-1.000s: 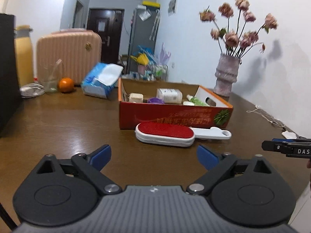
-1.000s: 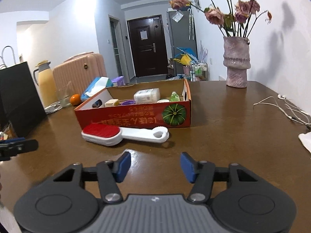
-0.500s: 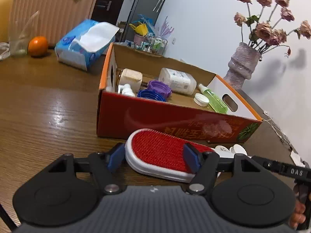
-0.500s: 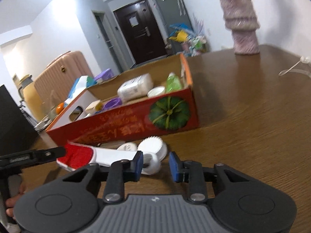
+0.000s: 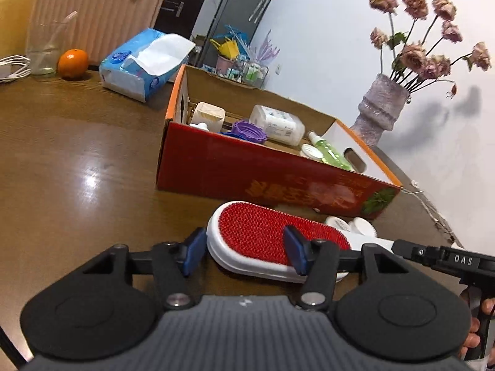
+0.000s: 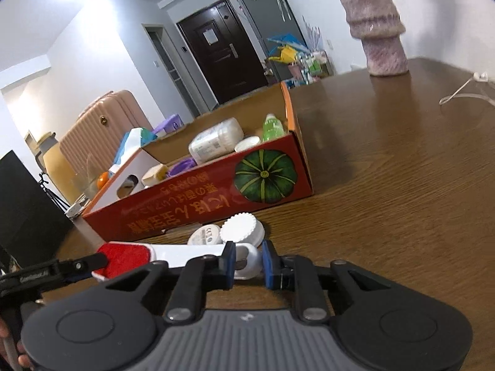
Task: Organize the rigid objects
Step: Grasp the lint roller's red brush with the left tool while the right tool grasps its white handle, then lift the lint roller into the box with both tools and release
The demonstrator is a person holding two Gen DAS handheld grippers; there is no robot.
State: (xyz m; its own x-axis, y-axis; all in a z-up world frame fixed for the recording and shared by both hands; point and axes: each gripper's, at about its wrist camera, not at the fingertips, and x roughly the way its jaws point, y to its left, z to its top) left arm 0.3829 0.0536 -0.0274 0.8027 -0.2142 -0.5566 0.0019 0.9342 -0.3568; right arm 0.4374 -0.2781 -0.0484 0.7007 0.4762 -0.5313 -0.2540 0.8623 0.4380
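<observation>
Both grippers had dropped in from clear of the lint brush (image 5: 272, 244), which lay on the table (image 5: 77, 160) just in front of the red box (image 5: 247, 170). L gripper (image 5: 244, 252) jaws were closing round the red brush head, pads prob. not pressing yet. R gripper (image 6: 247, 261) was pinched tight on the white handle's ring end.

Both wrist cameras are looking down, close over the table (image 5: 77, 154), from opposite ends of the brush (image 5: 263, 235), sharing the box (image 6: 216, 191).
</observation>
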